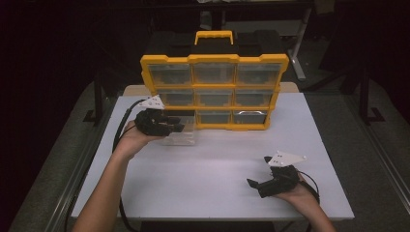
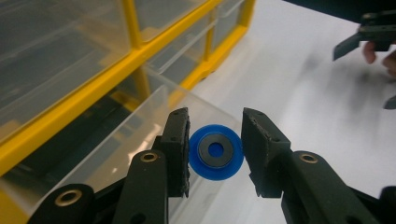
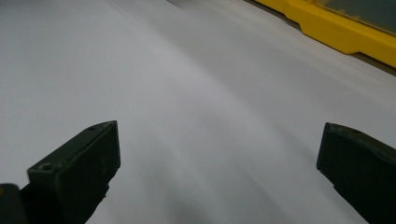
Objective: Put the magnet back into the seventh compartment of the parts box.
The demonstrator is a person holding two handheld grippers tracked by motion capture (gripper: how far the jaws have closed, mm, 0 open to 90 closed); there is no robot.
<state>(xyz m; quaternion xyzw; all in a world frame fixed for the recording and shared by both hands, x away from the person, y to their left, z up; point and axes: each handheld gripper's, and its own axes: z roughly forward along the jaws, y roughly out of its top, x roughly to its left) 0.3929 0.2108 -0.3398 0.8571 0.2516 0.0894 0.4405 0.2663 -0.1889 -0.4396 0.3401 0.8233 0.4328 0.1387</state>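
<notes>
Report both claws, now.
Left claw: holding a blue disc over the clear drawer.
Right claw: open, empty.

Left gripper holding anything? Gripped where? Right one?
The left gripper has a blue disc between its jaws, edge to edge across its rim, above the clear drawer. The right gripper is open, empty.

White table, yellow organiser, clear drawer
</notes>
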